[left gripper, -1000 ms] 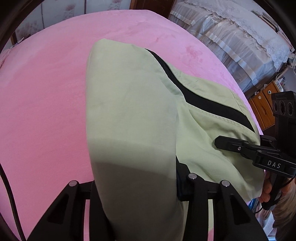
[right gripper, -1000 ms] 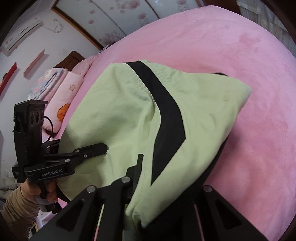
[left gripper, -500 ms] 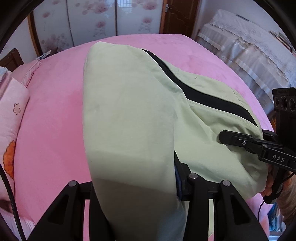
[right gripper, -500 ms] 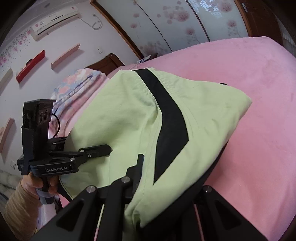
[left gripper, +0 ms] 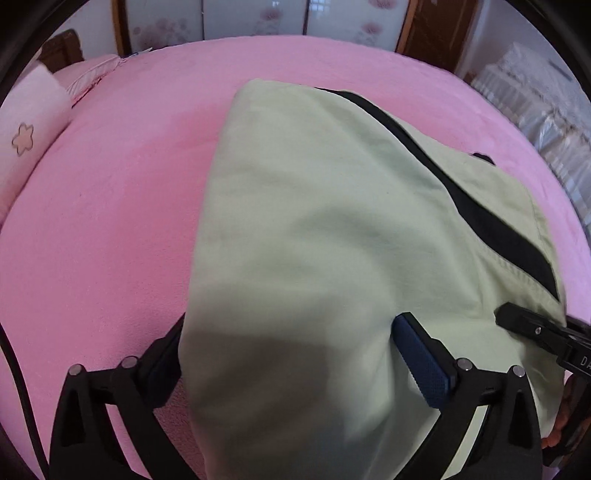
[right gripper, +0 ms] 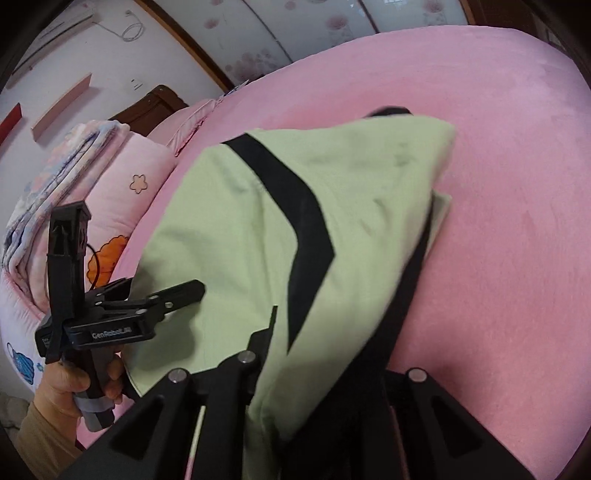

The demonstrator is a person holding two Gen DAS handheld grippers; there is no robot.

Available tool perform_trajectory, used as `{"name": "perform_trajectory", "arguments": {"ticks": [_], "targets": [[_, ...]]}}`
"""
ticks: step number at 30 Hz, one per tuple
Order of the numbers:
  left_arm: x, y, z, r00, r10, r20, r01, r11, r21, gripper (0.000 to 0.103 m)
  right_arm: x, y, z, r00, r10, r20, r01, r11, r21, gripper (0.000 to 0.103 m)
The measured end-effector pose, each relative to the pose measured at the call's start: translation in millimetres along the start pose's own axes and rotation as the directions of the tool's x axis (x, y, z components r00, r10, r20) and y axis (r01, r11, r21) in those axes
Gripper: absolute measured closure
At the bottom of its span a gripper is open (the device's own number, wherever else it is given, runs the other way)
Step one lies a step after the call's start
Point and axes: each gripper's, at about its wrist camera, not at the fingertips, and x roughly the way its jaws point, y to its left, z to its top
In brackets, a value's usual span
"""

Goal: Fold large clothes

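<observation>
A light green garment (left gripper: 332, 229) with a black stripe (left gripper: 480, 218) lies folded on the pink bed (left gripper: 110, 221). My left gripper (left gripper: 288, 354) has opened; the cloth drapes loosely between its spread fingers, with the blue pad (left gripper: 421, 362) bare. It also shows from the side in the right wrist view (right gripper: 166, 295). My right gripper (right gripper: 325, 350) is shut on the garment (right gripper: 240, 221) near its edge; it shows in the left wrist view (left gripper: 517, 325) at the cloth's right side.
Pink pillows (right gripper: 122, 192) and a folded floral quilt (right gripper: 44, 192) lie at the head of the bed. A wardrobe with floral doors (left gripper: 258, 18) stands behind. A lace-covered piece of furniture (left gripper: 535, 96) is to the right.
My left gripper's fingers have spread apart and let go of the green cloth. Both grippers have moved forward and the garment has settled lower on the bed.
</observation>
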Motion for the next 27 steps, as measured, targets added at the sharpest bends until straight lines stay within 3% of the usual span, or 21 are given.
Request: {"name": "perform_trajectory", "arguments": {"ticks": [1,3,6,9,12,14,16,17,19,21,24,26,27], "targets": [[-2.8,3.0,-1.3,1.000,-0.005,0.016,0.005,1.000,-0.015,0.000,-0.8,-5.5,-1.9,1.000,-0.002,-0.004,0.002,1.000,0.020,0.069],[-13.9,2.8,-0.8,0.997,0.049,0.056,-0.048,0.999,-0.007,0.000,-8.3,-9.7,-5.2,0.999,-0.039,-0.015,0.040,0.999,0.033,0.053],[-37.5,-5.1,0.3,0.977,0.183,0.110,-0.185,0.983,0.010,0.000,-31.2,3.0,-1.7,0.994,-0.105,0.002,0.105,0.994,-0.020,0.052],[-70.9,-8.3,-1.2,0.929,0.325,0.177,-0.328,0.945,-0.016,0.000,-75.5,15.6,-3.3,0.979,-0.180,0.092,0.189,0.976,-0.103,0.052],[-96.7,-12.4,-8.1,0.911,0.338,0.235,-0.335,0.941,-0.054,0.002,-111.9,37.1,-5.5,0.955,-0.199,0.218,0.236,0.959,-0.159,0.052],[-119.1,-10.2,-24.4,0.913,0.319,0.256,-0.304,0.948,-0.095,0.006,-120.4,57.1,-7.4,0.948,-0.194,0.254,0.247,0.949,-0.197,0.052],[-127.5,-10.9,-33.0,0.923,0.290,0.251,-0.265,0.955,-0.130,0.029,-116.7,75.3,-12.9,0.950,-0.190,0.248,0.250,0.939,-0.236,0.053],[-129.8,-6.9,-40.3,0.931,0.278,0.238,-0.248,0.957,-0.150,0.035,-112.1,83.5,-15.4,0.950,-0.193,0.244,0.254,0.935,-0.247,0.054],[-130.0,6.7,-53.1,0.943,0.258,0.209,-0.224,0.959,-0.173,0.051,-96.2,98.9,-21.0,0.956,-0.188,0.224,0.246,0.932,-0.267,0.070],[-119.5,12.5,-64.6,0.952,0.238,0.194,-0.206,0.964,-0.171,0.060,-80.7,105.4,-28.2,0.962,-0.189,0.197,0.238,0.935,-0.263,0.080],[-82.0,10.2,-78.1,0.958,0.259,0.123,-0.240,0.959,-0.150,0.062,-58.2,98.8,-38.8,0.952,-0.248,0.178,0.287,0.927,-0.241,0.081],[-73.1,10.7,-84.3,0.947,0.292,0.137,-0.273,0.952,-0.140,0.062,-49.4,83.6,-43.6,0.938,-0.305,0.163,0.336,0.913,-0.230,0.081],[-72.6,10.8,-86.8,0.944,0.293,0.153,-0.274,0.952,-0.133,0.060,-44.7,72.9,-44.6,0.934,-0.324,0.151,0.351,0.909,-0.223,0.090]]}}
